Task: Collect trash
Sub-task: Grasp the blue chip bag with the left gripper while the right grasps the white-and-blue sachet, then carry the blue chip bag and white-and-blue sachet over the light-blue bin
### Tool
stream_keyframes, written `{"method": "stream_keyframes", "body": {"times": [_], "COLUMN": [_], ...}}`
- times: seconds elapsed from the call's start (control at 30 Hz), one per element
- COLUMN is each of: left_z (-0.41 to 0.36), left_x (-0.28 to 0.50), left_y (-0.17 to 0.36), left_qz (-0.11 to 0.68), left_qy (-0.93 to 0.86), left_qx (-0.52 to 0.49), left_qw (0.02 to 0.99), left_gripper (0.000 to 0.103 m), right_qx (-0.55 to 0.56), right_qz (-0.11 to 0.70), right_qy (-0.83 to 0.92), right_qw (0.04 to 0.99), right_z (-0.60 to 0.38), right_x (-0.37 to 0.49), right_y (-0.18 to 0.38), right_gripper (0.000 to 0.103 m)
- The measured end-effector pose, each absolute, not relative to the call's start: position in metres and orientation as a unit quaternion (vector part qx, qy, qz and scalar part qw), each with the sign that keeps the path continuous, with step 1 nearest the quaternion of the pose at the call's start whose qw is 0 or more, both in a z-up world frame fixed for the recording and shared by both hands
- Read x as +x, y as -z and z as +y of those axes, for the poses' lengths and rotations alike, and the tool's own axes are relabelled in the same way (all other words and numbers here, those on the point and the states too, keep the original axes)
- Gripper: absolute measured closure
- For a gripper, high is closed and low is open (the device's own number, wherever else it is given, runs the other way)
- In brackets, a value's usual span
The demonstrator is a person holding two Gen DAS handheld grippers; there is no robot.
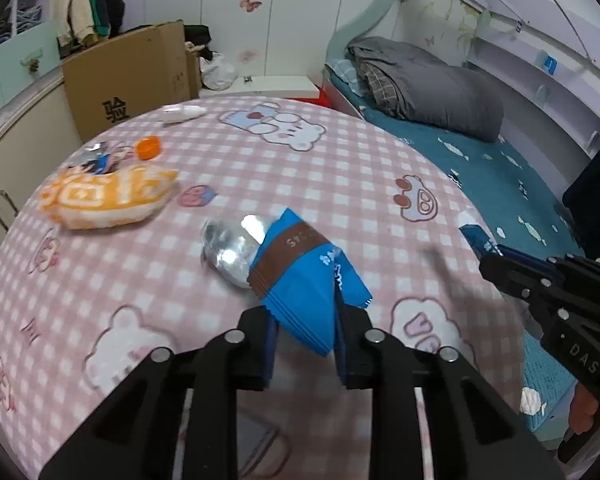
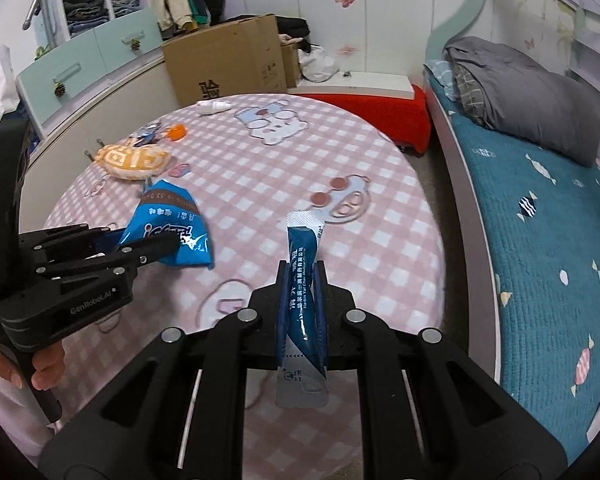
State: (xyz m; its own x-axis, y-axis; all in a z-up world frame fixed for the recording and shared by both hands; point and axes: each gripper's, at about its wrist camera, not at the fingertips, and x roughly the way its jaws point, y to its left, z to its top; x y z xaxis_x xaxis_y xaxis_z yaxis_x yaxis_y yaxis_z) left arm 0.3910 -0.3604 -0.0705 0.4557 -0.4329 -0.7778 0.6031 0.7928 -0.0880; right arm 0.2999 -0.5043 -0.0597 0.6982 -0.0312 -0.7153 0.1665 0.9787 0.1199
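A blue snack bag [image 1: 300,280] with a brown band and a silver foil end lies on the pink checked tablecloth [image 1: 300,168]. My left gripper [image 1: 306,320] is shut on its near corner. The right wrist view shows that same gripper [image 2: 160,246] clamping the bag [image 2: 168,220]. My right gripper [image 2: 302,272] is shut on a narrow dark blue sachet [image 2: 304,272] that stands upright between its pads; in the left wrist view the right gripper [image 1: 488,256] is at the right edge. An orange snack bag [image 1: 104,196], an orange cap [image 1: 148,147], a crumpled foil wrapper [image 1: 96,156] and a small white bottle [image 1: 180,112] lie at the table's far left.
A cardboard box [image 2: 224,60] stands behind the table by the cabinets. A red stool [image 2: 380,112] with a white top sits at the far right corner. A bed [image 2: 540,220] with a teal cover and grey bedding runs along the right. A person's hand [image 2: 40,364] holds the left gripper's handle.
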Motion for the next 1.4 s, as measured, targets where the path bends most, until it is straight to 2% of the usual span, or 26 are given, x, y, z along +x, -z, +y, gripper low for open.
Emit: {"method": "stream_keyframes", "body": {"times": [0.9,1.4], "left_z": [-0.133,0.013], "left_x": [0.342,0.306], "left_y": [0.044,0.063], "left_qz": [0.398,0.420], "left_qy": [0.145,0.021], "left_qx": [0.022,-0.046], "left_qw": [0.906,0.906], "left_gripper": [0.083,0.083], "right_qx": [-0.008,-0.070], "right_qz": [0.377,0.389], "right_qy": [-0.135,-0.252], "right_qw": [0.916,0.884], "right_z": [-0.283,-0.136], "right_x": [0.322,0.326], "right_y": [0.040,0.053], "right_gripper": [0.091,0.091]}}
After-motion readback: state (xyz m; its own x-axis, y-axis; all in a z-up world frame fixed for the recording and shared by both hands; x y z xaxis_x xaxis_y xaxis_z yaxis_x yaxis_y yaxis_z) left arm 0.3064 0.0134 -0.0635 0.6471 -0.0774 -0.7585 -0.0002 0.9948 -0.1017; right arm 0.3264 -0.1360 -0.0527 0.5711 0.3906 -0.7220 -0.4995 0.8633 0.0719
